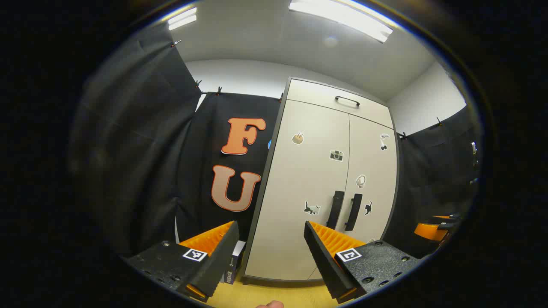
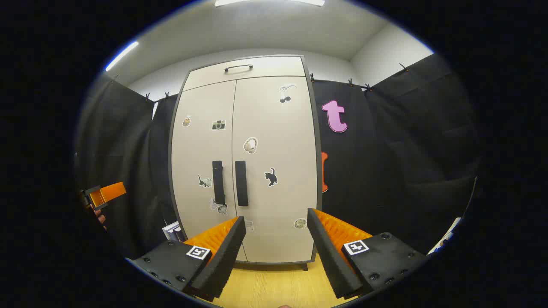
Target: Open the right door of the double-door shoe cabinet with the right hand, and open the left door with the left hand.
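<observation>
A pale yellow wood-grain floor (image 2: 274,286) runs up to the foot of the cabinet, and black cloth (image 2: 406,162) hangs on clips along the booth's sides beneath a white wall and a white ceiling with long strip lights (image 1: 342,17).

Against the back stands the tall cream double-door shoe cabinet with a dark frame (image 2: 274,239). Both doors are closed, meeting at a thin centre seam. The left door (image 2: 201,149) and the right door (image 2: 278,128) each carry a black vertical bar handle beside the seam: the left handle (image 2: 218,182) and the right handle (image 2: 241,183) stand close together. Small stickers dot the doors, among them a camera (image 2: 218,125), a black cat (image 2: 270,176) and a grey cat (image 2: 204,181). Above the doors a cream top panel bears a dark curved pull (image 2: 238,67). With the doors closed, the cabinet's inside is hidden.

A small stack of boxes or books (image 2: 173,231) sits on the floor at the cabinet's lower left corner.

The right gripper (image 2: 276,244) is held well short of the cabinet, its jaws spread wide and holding nothing. In the left gripper view the left gripper (image 1: 272,248) likewise faces the cabinet from a distance, to the left of it, jaws released and empty.
</observation>
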Motion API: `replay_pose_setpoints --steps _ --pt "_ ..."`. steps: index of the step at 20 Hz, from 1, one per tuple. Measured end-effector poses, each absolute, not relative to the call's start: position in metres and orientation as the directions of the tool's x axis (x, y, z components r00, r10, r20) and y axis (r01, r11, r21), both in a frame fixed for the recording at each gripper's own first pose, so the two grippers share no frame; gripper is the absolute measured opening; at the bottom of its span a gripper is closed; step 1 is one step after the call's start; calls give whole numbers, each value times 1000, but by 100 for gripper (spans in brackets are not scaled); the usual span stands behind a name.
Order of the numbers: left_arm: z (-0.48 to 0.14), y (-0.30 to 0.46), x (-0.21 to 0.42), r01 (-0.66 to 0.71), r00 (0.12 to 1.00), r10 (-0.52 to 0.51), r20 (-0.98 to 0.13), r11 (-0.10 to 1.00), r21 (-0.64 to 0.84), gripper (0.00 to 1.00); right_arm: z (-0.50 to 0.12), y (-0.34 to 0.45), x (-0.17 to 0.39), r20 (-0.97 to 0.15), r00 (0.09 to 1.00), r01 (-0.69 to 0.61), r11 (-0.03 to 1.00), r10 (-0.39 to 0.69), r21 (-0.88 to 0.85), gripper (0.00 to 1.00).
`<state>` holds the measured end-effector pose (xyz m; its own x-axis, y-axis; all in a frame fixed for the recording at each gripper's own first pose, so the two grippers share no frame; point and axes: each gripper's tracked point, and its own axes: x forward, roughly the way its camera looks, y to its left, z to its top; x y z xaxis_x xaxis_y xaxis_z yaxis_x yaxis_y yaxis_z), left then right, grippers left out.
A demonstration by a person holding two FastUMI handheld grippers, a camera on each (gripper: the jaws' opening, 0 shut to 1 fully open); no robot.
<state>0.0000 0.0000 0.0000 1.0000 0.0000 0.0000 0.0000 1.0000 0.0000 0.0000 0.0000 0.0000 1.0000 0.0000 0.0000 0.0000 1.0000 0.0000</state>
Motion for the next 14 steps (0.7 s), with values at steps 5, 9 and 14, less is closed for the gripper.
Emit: replay_pose_setpoints --steps 5,9,14 --pt "0 0 8 -12 1000 11 25 999 31 94 0 5 17 -3 1000 -11 1000 11 9 98" --pt "-1 -3 12 -9 1000 8 24 999 31 94 1 4 23 8 1000 -8 1000 8 -1 98" --pt "-3 -5 18 -5 1000 4 23 1000 28 94 2 7 26 19 1000 -15 1000 15 -6 98"
